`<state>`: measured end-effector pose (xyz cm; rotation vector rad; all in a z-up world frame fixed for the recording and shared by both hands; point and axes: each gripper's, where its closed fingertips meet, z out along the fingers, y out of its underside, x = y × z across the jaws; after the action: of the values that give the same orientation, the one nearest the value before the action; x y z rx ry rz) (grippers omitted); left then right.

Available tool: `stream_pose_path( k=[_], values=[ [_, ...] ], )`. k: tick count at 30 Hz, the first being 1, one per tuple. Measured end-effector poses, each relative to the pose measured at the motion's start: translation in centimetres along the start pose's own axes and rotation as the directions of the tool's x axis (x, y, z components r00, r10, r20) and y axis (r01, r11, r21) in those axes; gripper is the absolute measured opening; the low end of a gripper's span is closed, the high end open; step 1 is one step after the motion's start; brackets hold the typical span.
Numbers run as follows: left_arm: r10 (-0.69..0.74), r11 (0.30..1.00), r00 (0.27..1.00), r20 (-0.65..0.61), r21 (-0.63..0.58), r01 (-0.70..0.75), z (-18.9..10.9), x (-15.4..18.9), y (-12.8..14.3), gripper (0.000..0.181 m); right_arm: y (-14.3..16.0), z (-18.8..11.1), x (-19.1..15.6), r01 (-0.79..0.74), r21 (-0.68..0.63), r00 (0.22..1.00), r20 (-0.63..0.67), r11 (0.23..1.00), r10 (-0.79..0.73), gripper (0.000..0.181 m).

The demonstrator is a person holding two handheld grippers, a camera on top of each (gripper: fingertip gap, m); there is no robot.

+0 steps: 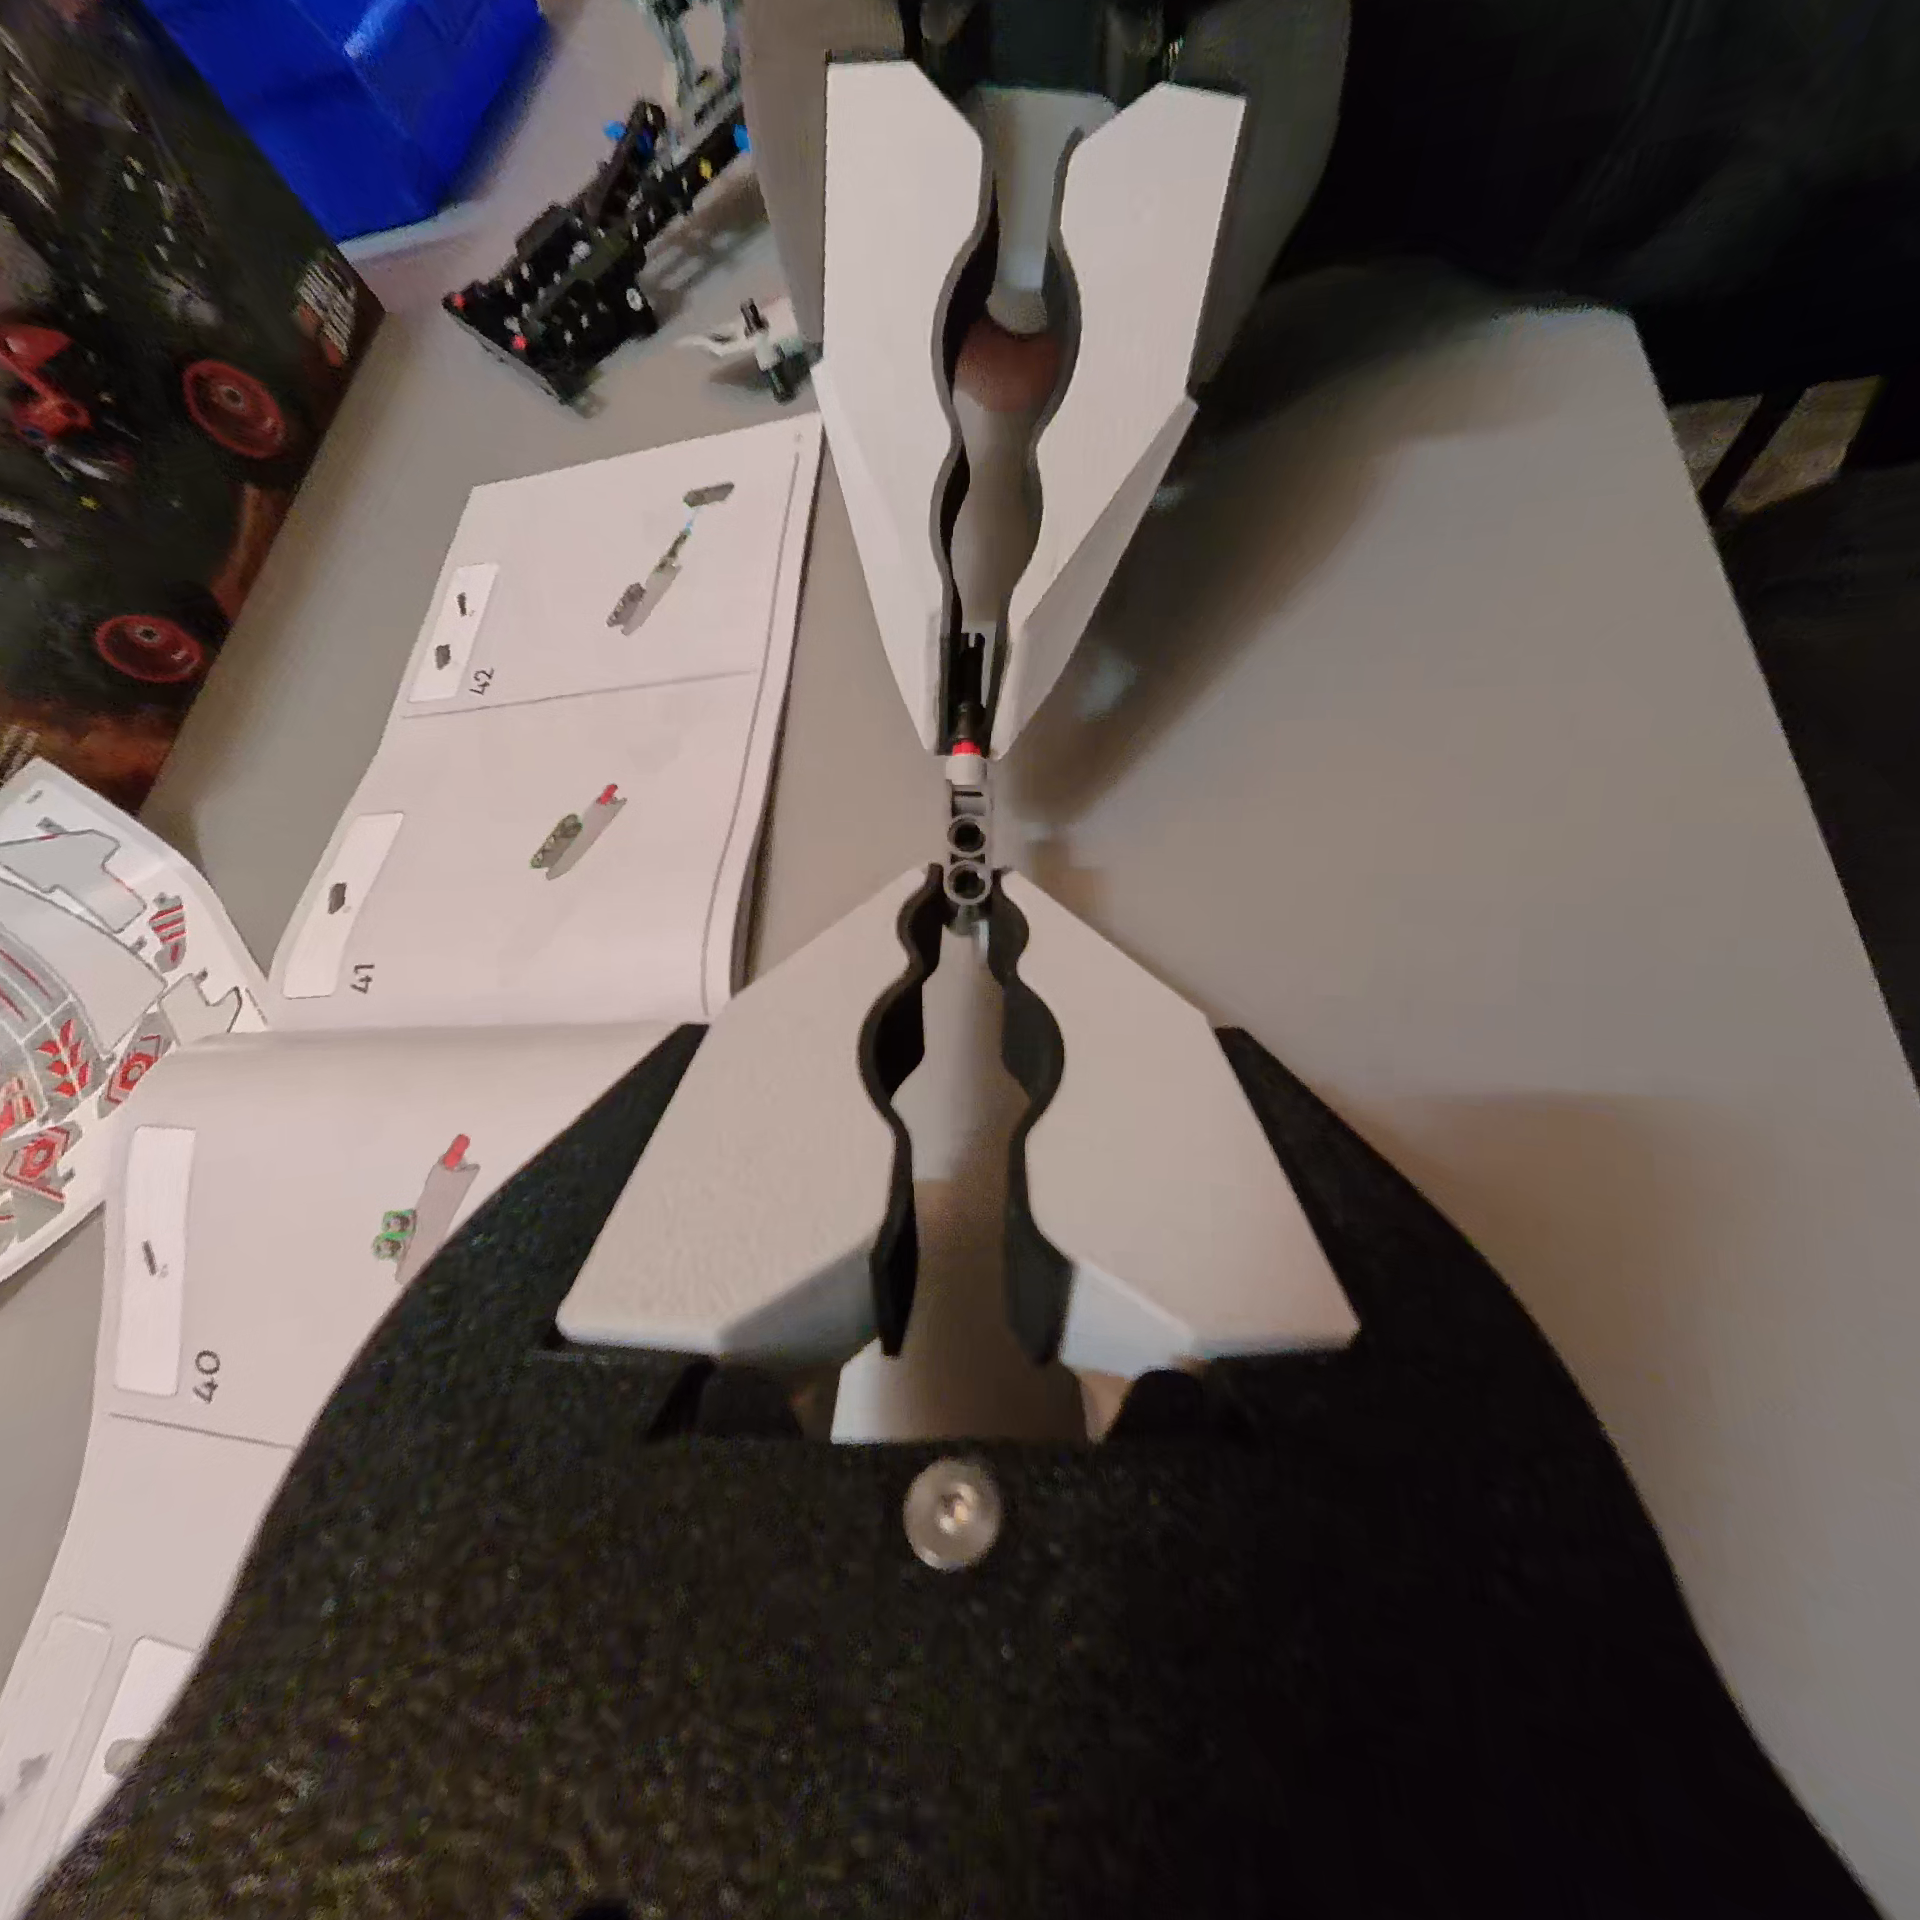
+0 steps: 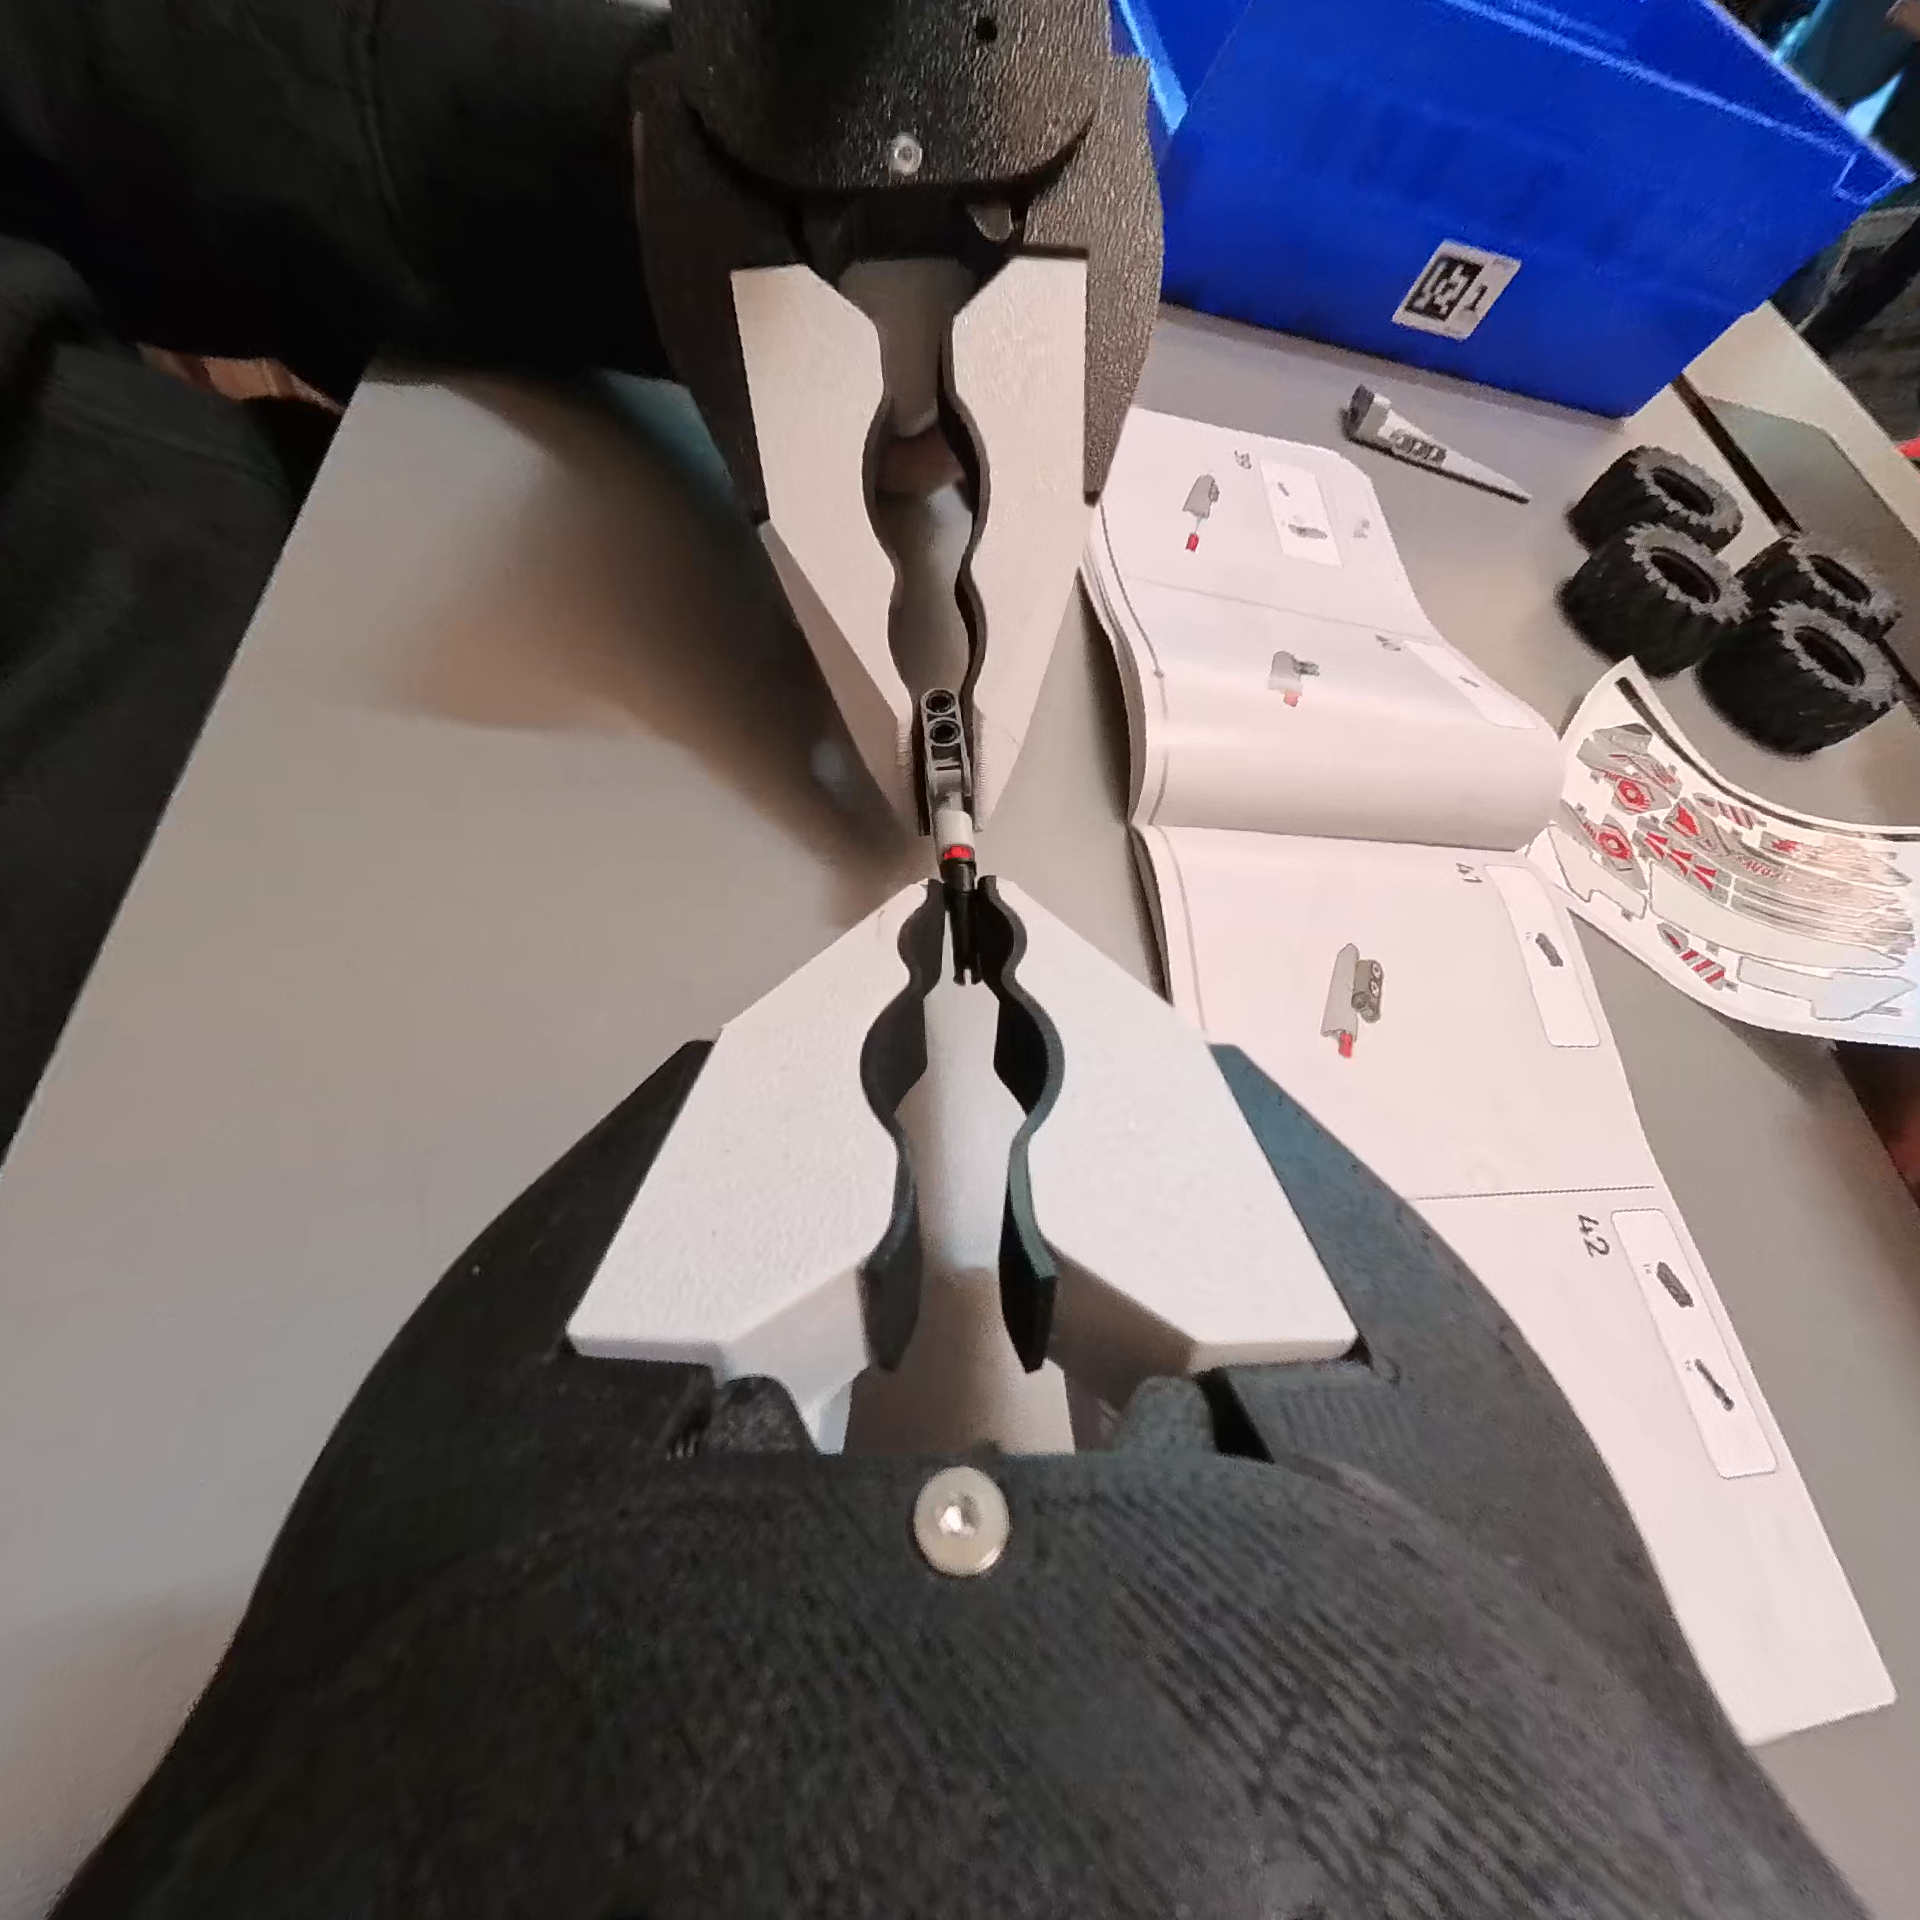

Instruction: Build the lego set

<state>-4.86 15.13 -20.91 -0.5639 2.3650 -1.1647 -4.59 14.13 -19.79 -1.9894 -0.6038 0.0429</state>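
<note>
Both grippers meet tip to tip above the grey table (image 1: 1351, 831). My left gripper (image 1: 966, 902) is shut on a small grey connector with two round holes (image 1: 968, 858). My right gripper (image 2: 961, 896) is shut on a thin black pin (image 2: 961, 927). A white collar and a red band (image 2: 955, 842) sit in line between pin and connector, so the parts look joined end to end. In the left wrist view the right gripper (image 1: 971, 740) comes in from the top with the pin (image 1: 968, 681). In the right wrist view the left gripper (image 2: 940, 823) comes in from the top with the connector (image 2: 942, 732).
An open instruction booklet (image 1: 582, 727) (image 2: 1351, 935) lies beside the grippers, with a sticker sheet (image 1: 83, 987) (image 2: 1714, 883) past it. A blue bin (image 2: 1507, 156), several black tyres (image 2: 1714, 603), a grey wedge tool (image 2: 1434, 452), the set's box (image 1: 125, 416) and a partly built black model (image 1: 582, 281) stand farther off. Both grippers' tips are close together, under 4 cm apart. It is some 25 cm from my right tips to the partly built black model (image 1: 582, 281).
</note>
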Motion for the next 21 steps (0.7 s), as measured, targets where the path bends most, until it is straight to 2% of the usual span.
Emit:
stream_pose_path(
  k=[6, 11, 21],
  values=[
    [-0.001, 0.998, 1.0, 0.017, 0.058, 0.0, -0.4, -0.3, -0.8, 0.007, -1.2, 0.2, 0.3, -0.024, 0.055, 1.0, -0.018, 0.998, 0.025, 0.004],
    [-0.046, 0.985, 0.999, 0.0, 0.166, 0.046, -1.4, -0.5, -2.1, 0.004, -2.5, -0.2, 0.5, -0.053, 0.143, 0.998, -0.019, 0.988, 0.056, 0.004],
    [-0.084, 0.973, 0.994, -0.07, 0.208, 0.096, -1.7, 0.1, -2.8, 0.005, -3.3, -1.0, 0.0, -0.056, 0.213, 0.998, 0.016, 0.975, 0.054, 0.005]
  ],
)
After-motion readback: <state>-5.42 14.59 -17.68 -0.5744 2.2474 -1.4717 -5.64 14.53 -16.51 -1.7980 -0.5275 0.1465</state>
